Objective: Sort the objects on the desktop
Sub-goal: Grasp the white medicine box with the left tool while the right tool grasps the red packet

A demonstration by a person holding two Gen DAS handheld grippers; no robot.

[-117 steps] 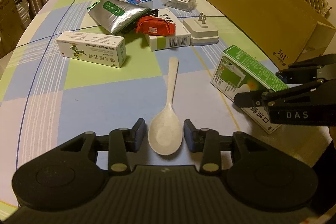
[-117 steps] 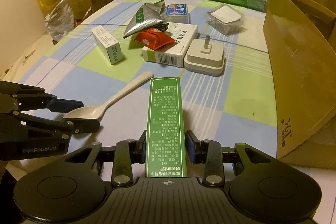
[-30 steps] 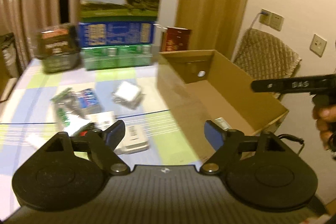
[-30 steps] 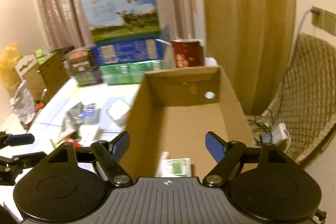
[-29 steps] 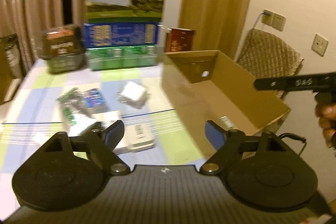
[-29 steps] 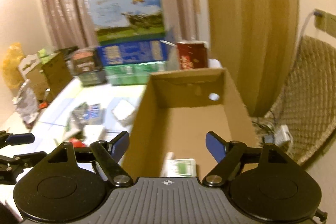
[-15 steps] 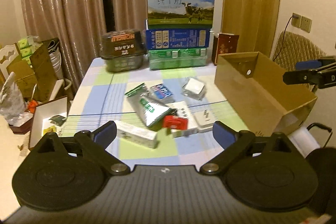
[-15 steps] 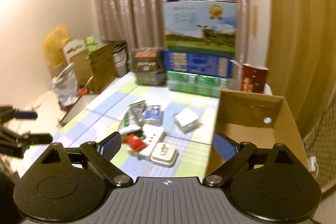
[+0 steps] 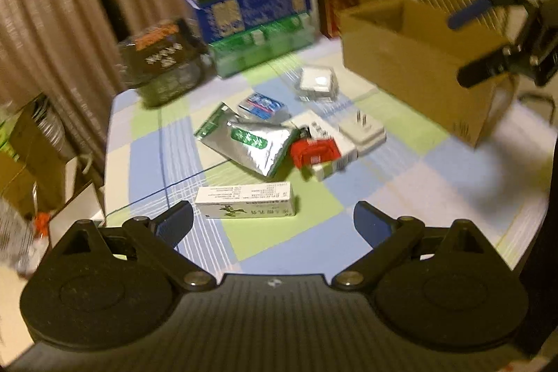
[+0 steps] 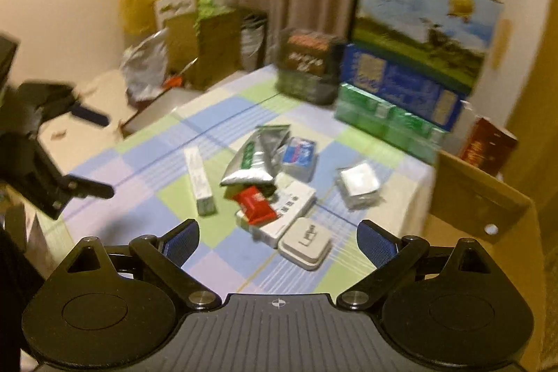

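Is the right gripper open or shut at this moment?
Open: the right gripper has its fingers spread wide, with nothing between them.

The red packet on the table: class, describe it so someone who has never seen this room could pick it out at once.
Start at the open cardboard box on the table's right side, then look left to the cluster of items mid-table. The red packet lies on a flat white box, between a silver foil pouch and a white plug adapter. It is the only red thing in that cluster.
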